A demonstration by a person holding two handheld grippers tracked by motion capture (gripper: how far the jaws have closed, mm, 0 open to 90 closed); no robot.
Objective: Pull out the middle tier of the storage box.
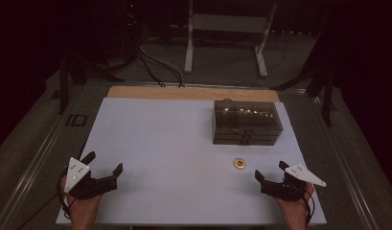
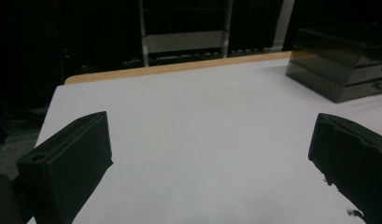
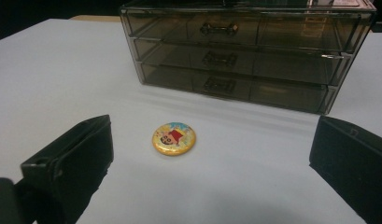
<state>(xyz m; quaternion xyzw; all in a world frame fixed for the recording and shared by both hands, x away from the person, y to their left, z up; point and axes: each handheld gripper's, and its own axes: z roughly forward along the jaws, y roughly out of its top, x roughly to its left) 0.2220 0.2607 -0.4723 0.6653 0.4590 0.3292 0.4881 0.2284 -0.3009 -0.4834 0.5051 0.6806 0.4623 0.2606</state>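
The right gripper (image 1: pixel 271 171) is wide open and holds nothing. The little round badge (image 1: pixel 239 163) lies flat on the white surface (image 1: pixel 165 143), near it at 11 o'clock. The left gripper (image 1: pixel 103 162) is wide open too, holding nothing.

The counter (image 1: pixel 174 143) is covered by a pale white sheet, with a strip of bare wood showing along its far edge. A smoky see-through drawer box (image 1: pixel 247 122) with 3 drawers, all shut, stands on the sheet toward the far right. Near its front, apart from it, a small round yellow badge (image 1: pixel 239 163) lies flat.
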